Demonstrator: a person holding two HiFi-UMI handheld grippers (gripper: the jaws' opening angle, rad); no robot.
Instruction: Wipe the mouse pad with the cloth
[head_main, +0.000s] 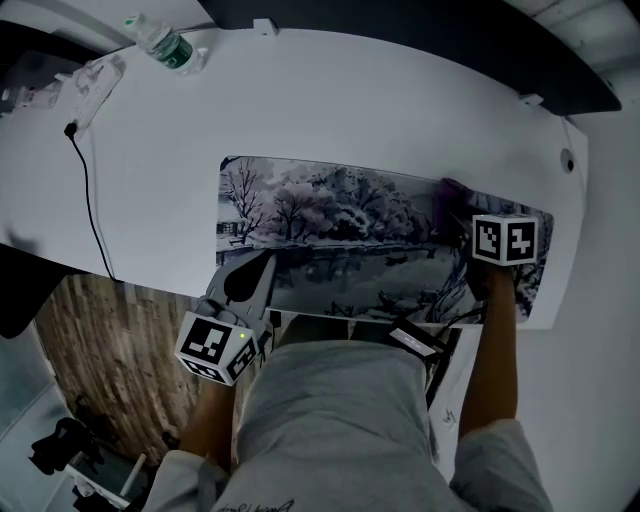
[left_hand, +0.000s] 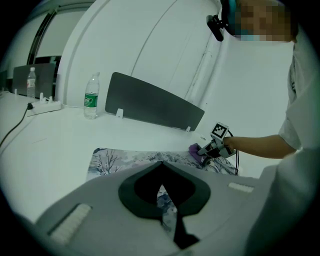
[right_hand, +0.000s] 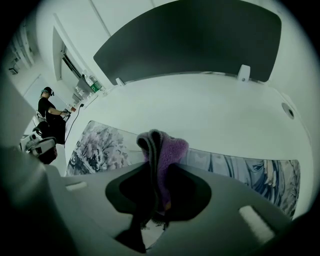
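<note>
Right gripper view, right claw (right_hand: 154, 175) clamping cloth (right_hand: 171, 150)

You're holding the left gripper (head_main: 263, 262) jaws-together, and the right gripper (head_main: 458, 218) is clamping the cloth (right_hand: 167, 152), arm reaching forward.

Office-type workroom, possibly a recording lab. Long white desk (head_main: 350, 110); dark divider panel (left_hand: 155, 107) ahead of the left gripper (left_hand: 161, 187); power strip (left_hand: 44, 106) and water bottle (left_hand: 90, 96) far to its left; wood-pattern floor (head_main: 110, 350) below it.
</note>
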